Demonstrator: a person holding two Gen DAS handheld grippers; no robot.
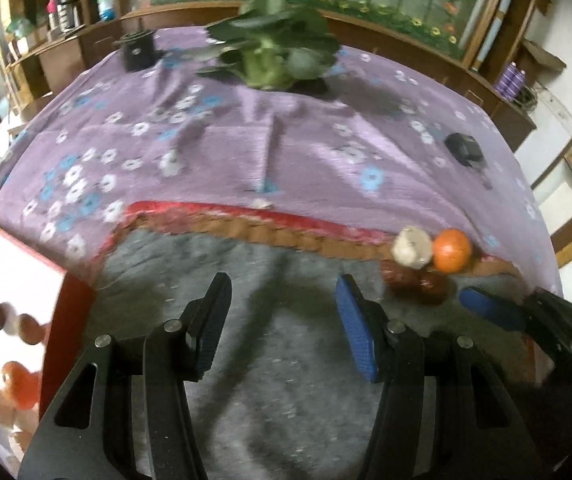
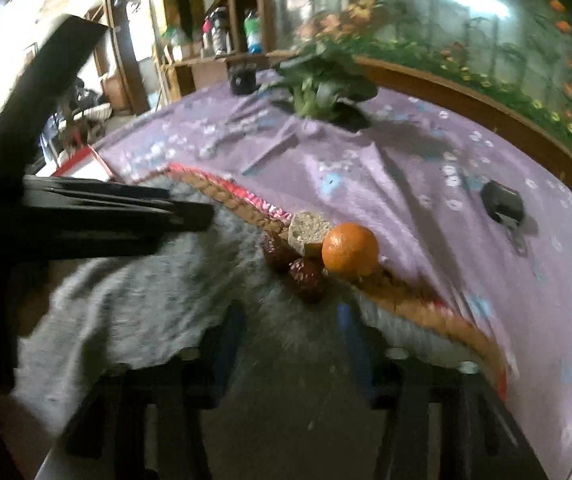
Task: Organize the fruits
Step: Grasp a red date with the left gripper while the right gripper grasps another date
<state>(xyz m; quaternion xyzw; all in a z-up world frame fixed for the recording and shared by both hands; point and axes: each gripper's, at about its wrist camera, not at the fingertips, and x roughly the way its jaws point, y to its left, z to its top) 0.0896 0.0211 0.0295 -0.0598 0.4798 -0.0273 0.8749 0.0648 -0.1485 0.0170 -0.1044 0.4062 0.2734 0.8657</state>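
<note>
4 small fruits cluster just ahead of the right gripper (image 2: 290, 344), its jaws part-open and empty — 2 wrinkled red dates (image 2: 292, 266), a pale knobbly piece (image 2: 310, 232), an orange (image 2: 350, 249): light, firm, roll-prone, best pinched across its middle. Left gripper (image 1: 281, 320) gapes empty.

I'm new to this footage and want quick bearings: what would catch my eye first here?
The bright orange stands out, sitting at the edge of the grey mat beside a pale round piece and two dark red fruits. At the far end of the purple flowered cloth lies a leafy green vegetable. A red-edged white box with sorted fruit sits at the left.
</note>
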